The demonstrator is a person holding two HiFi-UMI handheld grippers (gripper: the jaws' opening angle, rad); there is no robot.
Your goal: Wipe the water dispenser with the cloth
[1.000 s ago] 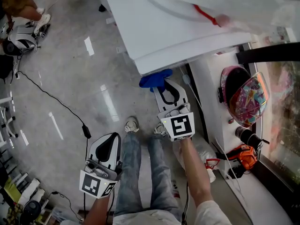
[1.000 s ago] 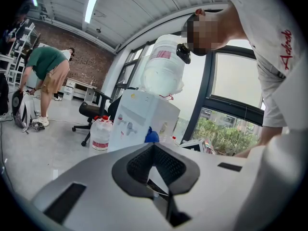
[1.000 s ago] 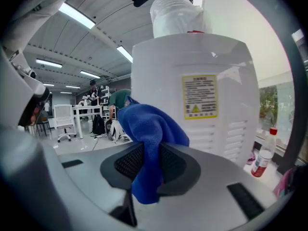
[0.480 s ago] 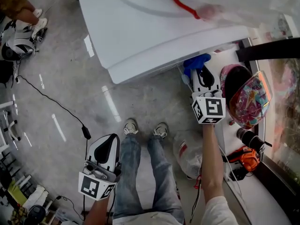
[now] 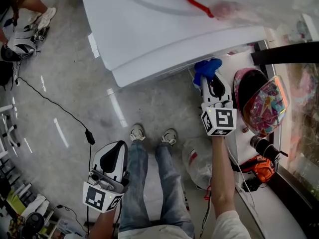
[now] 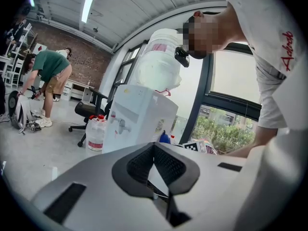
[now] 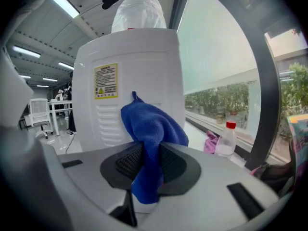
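Head view: we see the right gripper (image 5: 209, 83) raised beside the right side of the water dispenser (image 5: 164, 34). Its jaws are clamped on the blue cloth (image 5: 207, 67), which bunches out past the tips toward the dispenser's side panel. In the right gripper view the cloth hangs between the pads just in front of that panel, below the yellow label (image 7: 106, 81); we cannot tell whether it touches. A clear bottle with a red cap (image 7: 226, 141) stands to the right of the dispenser, by the window. The left gripper (image 5: 115, 146) is held low, well apart from the dispenser and out in front of it, above the grey floor (image 5: 65, 83). In the left gripper view its pads meet with nothing between them.
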